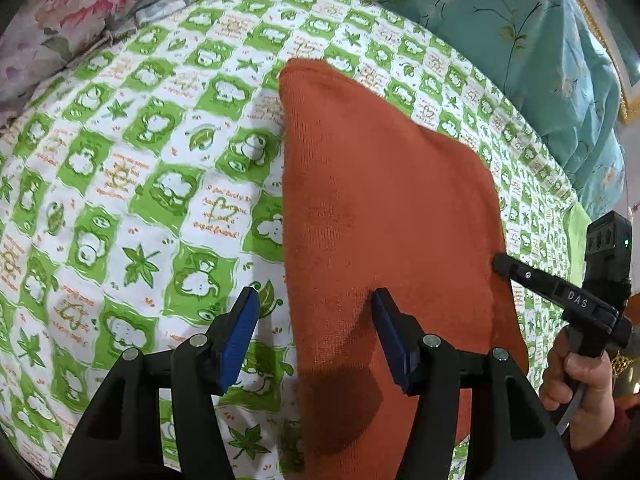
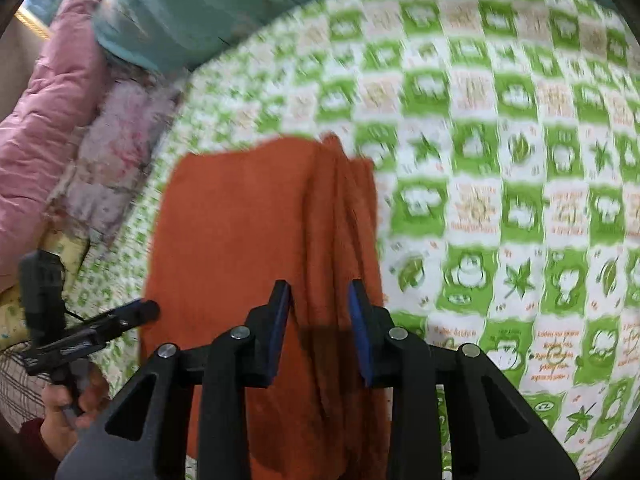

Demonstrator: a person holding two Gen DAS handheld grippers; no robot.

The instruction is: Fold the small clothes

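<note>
A folded rust-orange cloth (image 1: pixel 384 216) lies on a bed covered by a green-and-white checked sheet (image 1: pixel 120 184) printed with leaves and cartoon animals. In the left wrist view, the left gripper (image 1: pixel 316 320) hangs over the cloth's near left edge with its jaws wide apart: one blue-padded finger is over the sheet, the other over the cloth, and nothing is caught between them. At the frame's right, the right gripper (image 1: pixel 498 262) reaches in with its tip at the cloth's right edge, held by a hand (image 1: pixel 576 384).

The right wrist view, blurred by motion, shows the right gripper (image 2: pixel 320 312) with its jaws apart above the stacked, ridged layers along the cloth's (image 2: pixel 256 240) right side; whether the pads touch the fabric cannot be told. The left gripper (image 2: pixel 144 310) appears at lower left, its tip at the cloth's left edge.

A teal quilt (image 1: pixel 520 40) runs along the bed's far side, a floral pillow (image 1: pixel 80 12) sits at one corner, and a pink padded jacket (image 2: pixel 48 120) lies beside it.
</note>
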